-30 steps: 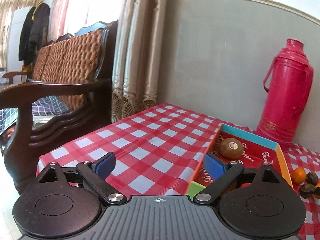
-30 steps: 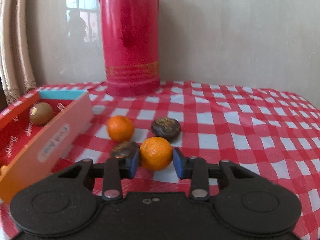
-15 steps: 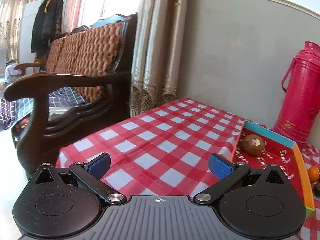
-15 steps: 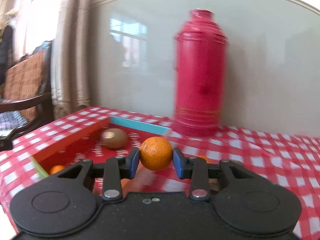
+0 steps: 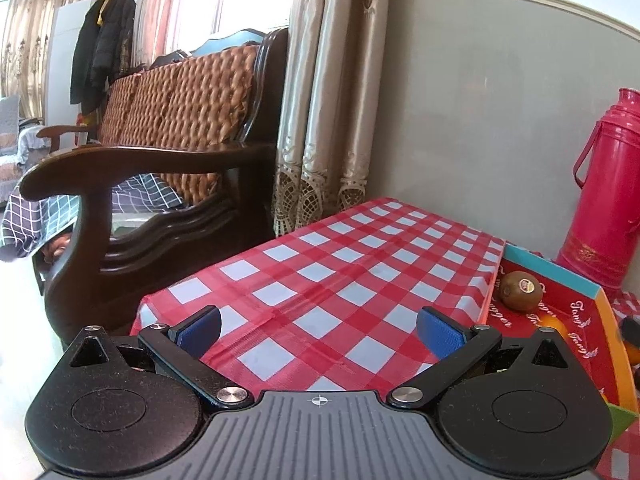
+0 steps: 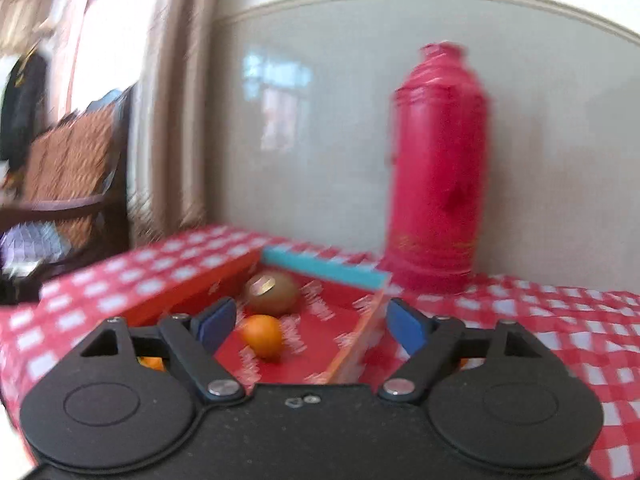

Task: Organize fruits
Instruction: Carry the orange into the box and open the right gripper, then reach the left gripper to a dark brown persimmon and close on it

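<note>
table (image 5: pixel 360 280): red-white check cloth, carries everything.
thermos (image 6: pixel 438 168): red, upright behind the tray.
tray (image 6: pixel 320 270): red cardboard, light; holds kiwi and orange.
right tongs (image 6: pixel 306 324): spread wide, empty, above the tray.
left tongs (image 5: pixel 318 330): wide, empty, over bare cloth.
kiwi (image 6: pixel 272 292): soft-skinned; likely bruises.
orange (image 6: pixel 263 336): loose in tray, round, rolls; grip across middle, gently.
</note>
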### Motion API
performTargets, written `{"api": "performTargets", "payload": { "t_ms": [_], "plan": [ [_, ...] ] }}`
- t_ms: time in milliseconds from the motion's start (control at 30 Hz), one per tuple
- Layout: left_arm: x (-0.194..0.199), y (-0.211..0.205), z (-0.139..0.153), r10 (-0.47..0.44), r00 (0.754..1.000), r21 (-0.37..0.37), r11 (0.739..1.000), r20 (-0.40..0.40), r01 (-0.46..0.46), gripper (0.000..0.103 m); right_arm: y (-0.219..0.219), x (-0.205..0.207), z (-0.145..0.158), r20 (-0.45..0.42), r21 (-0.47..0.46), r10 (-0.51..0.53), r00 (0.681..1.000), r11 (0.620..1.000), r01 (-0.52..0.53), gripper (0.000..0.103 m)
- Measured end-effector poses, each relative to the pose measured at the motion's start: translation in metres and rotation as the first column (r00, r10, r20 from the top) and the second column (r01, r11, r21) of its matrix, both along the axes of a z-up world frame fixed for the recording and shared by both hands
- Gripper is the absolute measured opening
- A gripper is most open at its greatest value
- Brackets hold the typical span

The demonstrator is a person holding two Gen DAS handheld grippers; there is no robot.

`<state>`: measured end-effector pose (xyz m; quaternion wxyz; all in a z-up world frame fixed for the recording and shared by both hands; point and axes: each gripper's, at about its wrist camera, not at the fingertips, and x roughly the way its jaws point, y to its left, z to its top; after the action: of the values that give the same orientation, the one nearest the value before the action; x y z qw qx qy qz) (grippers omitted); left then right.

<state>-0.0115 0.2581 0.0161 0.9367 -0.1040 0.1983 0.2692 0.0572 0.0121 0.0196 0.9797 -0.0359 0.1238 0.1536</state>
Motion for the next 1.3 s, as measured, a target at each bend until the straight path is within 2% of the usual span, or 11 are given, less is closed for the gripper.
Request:
{"api": "performTargets", "payload": {
  "t_ms": [167,267,367,733,1067,1167,1300],
  "plan": [
    [0.005,-0.020,0.005,-0.063,0.998,0.010,0.998,0.028,0.063,0.103,-0.056,0.001,0.008,0.024,0.101,-0.163,0.986,0.982,0.160,0.081],
    [0.011,-0.040,0.007,-0.115,0.993,0.020,0.993,0.031,0.115,0.103,-0.090,0.003,0.010,0.007,0.126,-0.251,0.968,0.960,0.249,0.082],
    [0.018,-0.064,0.010,-0.167,0.985,0.024,0.986,0.038,0.167,0.103,-0.117,0.004,0.007,-0.017,0.131,-0.294,0.956,0.947,0.294,0.083],
    [0.041,-0.155,0.013,-0.338,0.941,0.053,0.940,0.023,0.336,0.103,-0.167,-0.017,0.004,-0.003,0.082,-0.346,0.938,0.935,0.345,0.083],
    [0.054,-0.230,0.004,-0.466,0.885,0.103,0.881,0.020,0.461,0.103,-0.222,-0.034,-0.007,-0.008,0.038,-0.429,0.903,0.902,0.429,0.083],
    [0.060,-0.249,-0.002,-0.492,0.870,0.103,0.867,0.024,0.487,0.103,-0.237,-0.036,-0.010,-0.023,0.042,-0.451,0.892,0.891,0.452,0.083],
    [0.072,-0.271,-0.010,-0.525,0.851,0.085,0.848,-0.008,0.524,0.103,-0.247,-0.037,-0.013,-0.031,0.033,-0.469,0.882,0.882,0.470,0.083]
  ]
}}
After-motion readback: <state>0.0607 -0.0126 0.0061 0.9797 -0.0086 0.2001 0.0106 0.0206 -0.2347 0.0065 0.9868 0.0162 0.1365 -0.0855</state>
